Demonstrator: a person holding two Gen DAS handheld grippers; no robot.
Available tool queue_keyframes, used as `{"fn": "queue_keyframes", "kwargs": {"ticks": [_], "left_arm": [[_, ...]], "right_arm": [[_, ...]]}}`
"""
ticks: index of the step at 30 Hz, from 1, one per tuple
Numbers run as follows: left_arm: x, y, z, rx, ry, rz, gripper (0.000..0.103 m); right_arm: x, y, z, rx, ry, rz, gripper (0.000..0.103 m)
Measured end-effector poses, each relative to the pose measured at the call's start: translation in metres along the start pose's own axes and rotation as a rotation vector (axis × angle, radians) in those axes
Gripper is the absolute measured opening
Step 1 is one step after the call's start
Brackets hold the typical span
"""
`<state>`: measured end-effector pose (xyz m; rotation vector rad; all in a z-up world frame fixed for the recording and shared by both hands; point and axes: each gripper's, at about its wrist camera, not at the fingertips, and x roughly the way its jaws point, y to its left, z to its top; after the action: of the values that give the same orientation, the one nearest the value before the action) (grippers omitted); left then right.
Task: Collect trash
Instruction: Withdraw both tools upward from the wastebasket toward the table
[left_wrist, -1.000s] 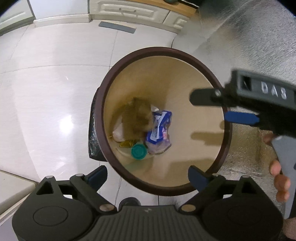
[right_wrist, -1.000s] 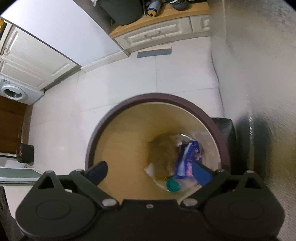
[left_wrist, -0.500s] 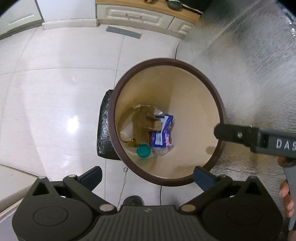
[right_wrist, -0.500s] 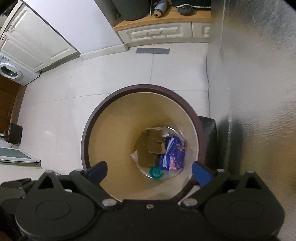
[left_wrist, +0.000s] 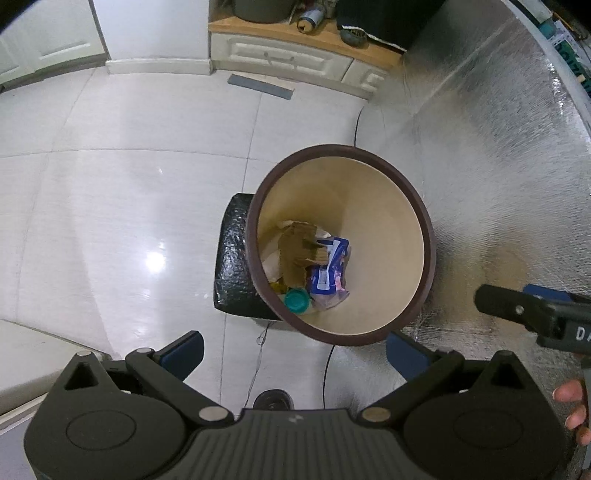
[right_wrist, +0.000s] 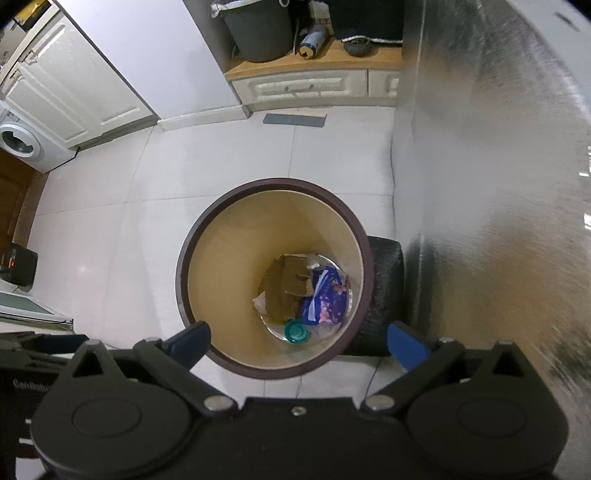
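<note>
While both grippers hung above it, I logged the round, tan-walled waste bin with the dark brown rim (left_wrist: 424, 254) on the white tiled floor (left_wrist: 122, 206), touching a black textured block (left_wrist: 231, 273) at its side and close to a silver foil-faced panel (left_wrist: 498, 166).

Contents, at the bottom: one crumpled piece of brown cardboard (left_wrist: 295, 254) on top; one blue-and-white printed plastic wrapper (left_wrist: 328, 273) beside it; one teal round cap (left_wrist: 296, 300) nearest the wall; pale paper scraps beneath.

Left gripper (left_wrist: 294, 347): jaws had just been opening and stood fully wide, nothing between the blue pads.
Right gripper (right_wrist: 298, 339): jaws wide, nothing held.

Risks, as I judged them: the bin was light and stood free, so a gripper catching its rim on a return pass could tip it and spill the lot. The thin dark cable (left_wrist: 325, 365) on the floor could snag.
</note>
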<state>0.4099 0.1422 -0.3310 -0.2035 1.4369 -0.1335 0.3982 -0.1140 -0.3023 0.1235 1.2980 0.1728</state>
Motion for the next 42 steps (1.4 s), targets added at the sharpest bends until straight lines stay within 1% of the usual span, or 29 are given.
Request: {"fn": "queue_keyframes", "kwargs": {"ticks": [11, 18, 25, 33, 42], "left_arm": [[-0.049, 0.002, -0.02, 0.002, -0.057, 0.006, 0.103], [-0.082, -0.004, -0.039, 0.03, -0.108, 0.013, 0.103], [-0.112, -0.01, -0.055, 0.039, -0.164, 0.018, 0.103], [-0.152, -0.02, -0.071, 0.056, -0.252, 0.004, 0.103], [-0.188, -0.052, -0.093, 0.097, -0.341, 0.005, 0.103]], "right_arm": [[-0.048, 0.006, -0.027, -0.021, -0.042, -0.055, 0.103], [-0.079, 0.01, -0.045, -0.03, -0.087, -0.061, 0.103], [-0.117, 0.016, -0.06, -0.039, -0.16, -0.059, 0.103], [-0.166, 0.015, -0.081, -0.049, -0.253, -0.061, 0.103], [-0.22, -0.004, -0.104, -0.017, -0.363, -0.061, 0.103]]}}
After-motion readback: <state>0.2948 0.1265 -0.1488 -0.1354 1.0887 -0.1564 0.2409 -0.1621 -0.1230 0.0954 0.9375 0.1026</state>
